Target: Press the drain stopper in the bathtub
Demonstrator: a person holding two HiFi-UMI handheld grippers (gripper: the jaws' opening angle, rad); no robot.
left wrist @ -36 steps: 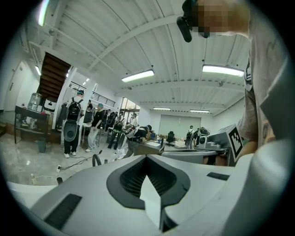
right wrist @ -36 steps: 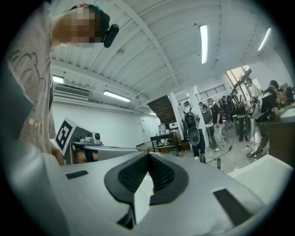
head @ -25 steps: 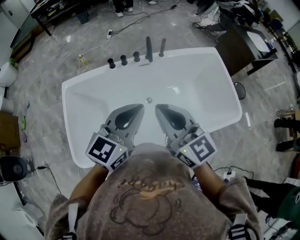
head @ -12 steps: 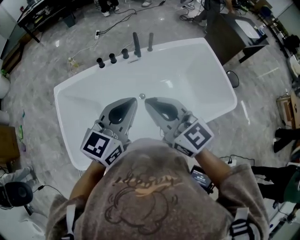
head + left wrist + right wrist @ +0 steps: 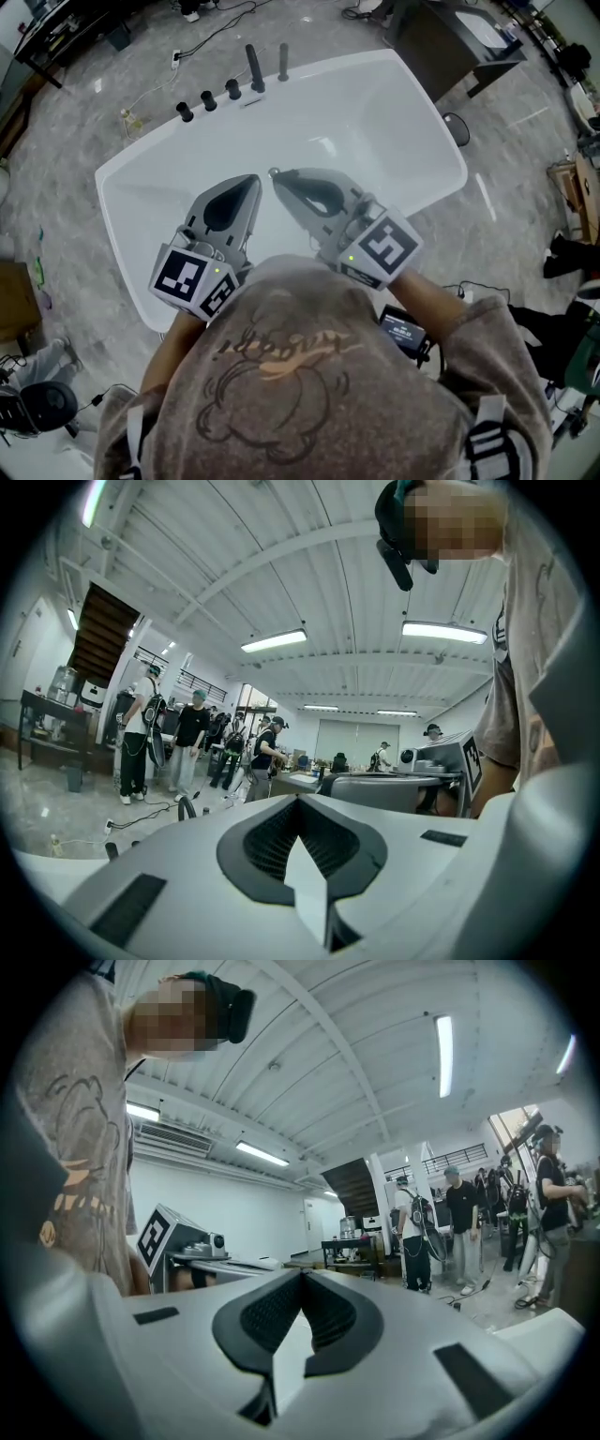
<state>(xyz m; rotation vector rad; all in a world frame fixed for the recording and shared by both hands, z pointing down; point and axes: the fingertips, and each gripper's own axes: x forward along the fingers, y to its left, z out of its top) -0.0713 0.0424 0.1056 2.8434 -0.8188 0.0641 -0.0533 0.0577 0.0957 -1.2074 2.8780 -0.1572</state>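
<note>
Both tools have pushed forward over the tub floor since a second ago, and the right tool (image 5: 276,178) now has its tip at the stopper (image 5: 273,172), where before it lay short of it; from above I cannot tell whether it touches. The stopper sits on the floor of the tub (image 5: 412,122), near the middle of its length and toward the far wall, below the taps (image 5: 208,100) and spout (image 5: 251,67) that stand on the far rim. The left tool (image 5: 254,179) lies just beside the right one, its tip a little to the left of the stopper and apart from it. The two bodies spread toward the near rim and close to a narrow gap at their tips. Each tool's own view shows its jaws closed tip to tip with nothing between them, only a slim opening behind the tips where the ribbed pads curve away. White tub floor lies bare to the left of the left tool as far as the left end wall, and bare again to the right up to the sloped right end. Past the stopper only a short strip of floor is left before the far wall rises. The near rim is covered by the person's head and shoulders (image 5: 281,375). Grey floor (image 5: 84,122) runs around the tub, with cables beyond the far rim.
</note>
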